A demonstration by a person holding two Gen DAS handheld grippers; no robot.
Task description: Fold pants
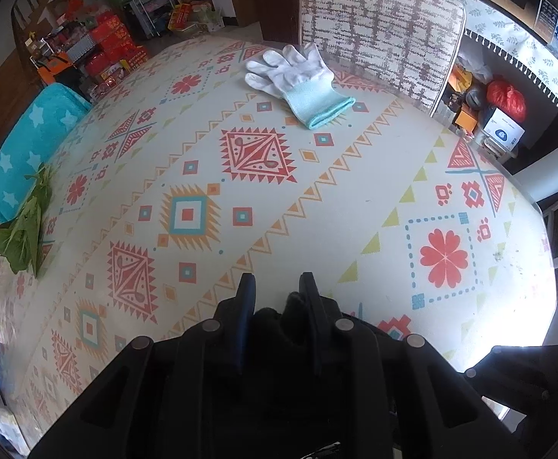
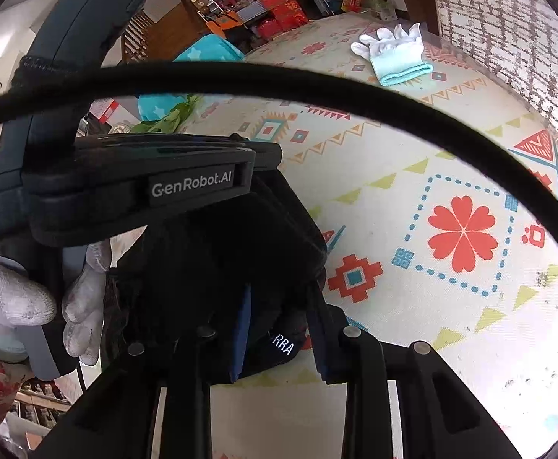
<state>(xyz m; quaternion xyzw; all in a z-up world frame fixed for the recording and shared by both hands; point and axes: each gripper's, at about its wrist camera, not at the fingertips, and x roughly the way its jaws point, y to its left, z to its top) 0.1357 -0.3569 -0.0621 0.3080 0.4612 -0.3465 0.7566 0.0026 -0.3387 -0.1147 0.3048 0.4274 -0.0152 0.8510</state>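
Black pants [image 2: 218, 267], soft bunched fabric w/ white lettering, are hanging at desk's [image 1: 355, 191] near edge. Left gripper [image 1: 277, 290] is pinching a fold; right gripper [image 2: 281, 306] is pinching fabric too. White knit glove [image 1: 294, 72] is lying flat at far side.

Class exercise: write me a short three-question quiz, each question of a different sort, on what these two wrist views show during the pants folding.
1. True or false: the white glove lies flat on the patterned tablecloth.
2. What does the left hand-held gripper pinch? A) black fabric B) green leaves C) a spoon
3. Fill in: black fabric in the right hand-held gripper shows the white letters ___.

Key: 1 true; 2 A; 3 RRA.
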